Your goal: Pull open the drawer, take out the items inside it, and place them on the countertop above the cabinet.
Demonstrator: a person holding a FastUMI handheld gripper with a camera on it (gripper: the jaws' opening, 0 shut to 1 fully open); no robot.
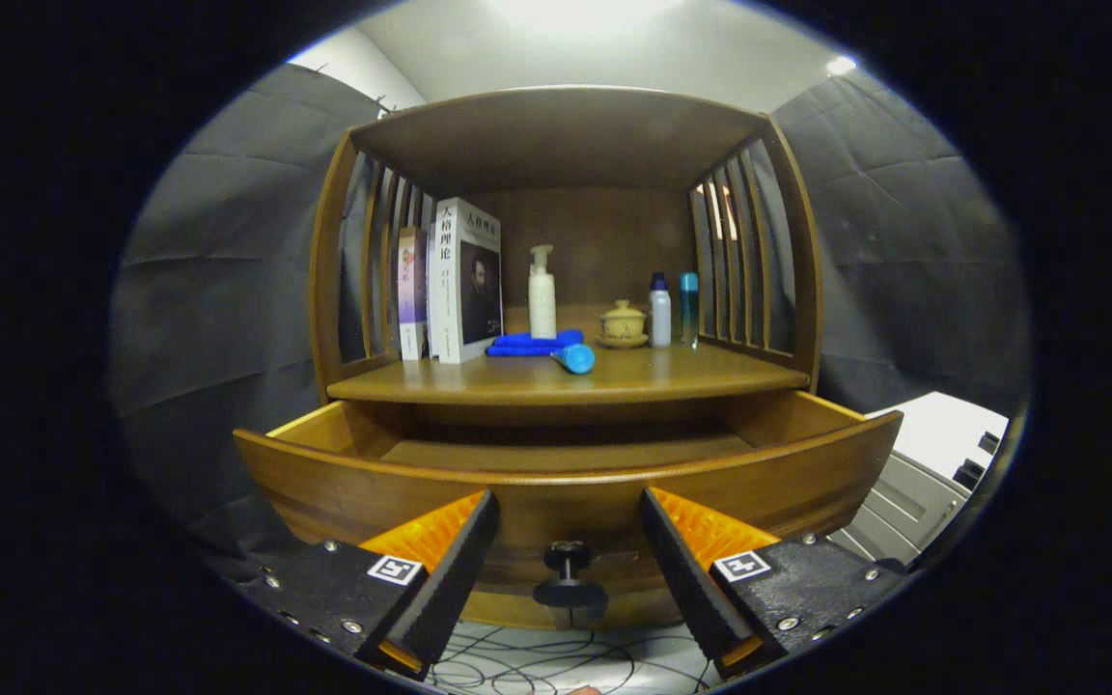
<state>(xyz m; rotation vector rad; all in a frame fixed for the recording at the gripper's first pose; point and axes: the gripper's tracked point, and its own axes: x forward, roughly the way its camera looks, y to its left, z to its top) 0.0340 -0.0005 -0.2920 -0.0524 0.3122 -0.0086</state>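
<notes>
The drawer [566, 483] stands pulled out below the countertop [566, 378], its black knob [567, 574] between the fingers [565, 541], which are spread wide and grip nothing. On the countertop stand books [459, 280] with Chinese titles too small to read, a white pump bottle [542, 294], a blue cloth [532, 343] and a small lidded pot [623, 321]. Grey cloth walls surround the wooden cabinet [561, 135].

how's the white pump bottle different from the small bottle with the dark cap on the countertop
The white pump bottle is taller, has a pump spout, and stands behind the blue cloth. The small bottle with the dark cap is shorter, capped, and stands beside the lidded cup. Both stand upright with pale bodies, far beyond the open gripper, whose fingers flank the drawer knob.
</notes>
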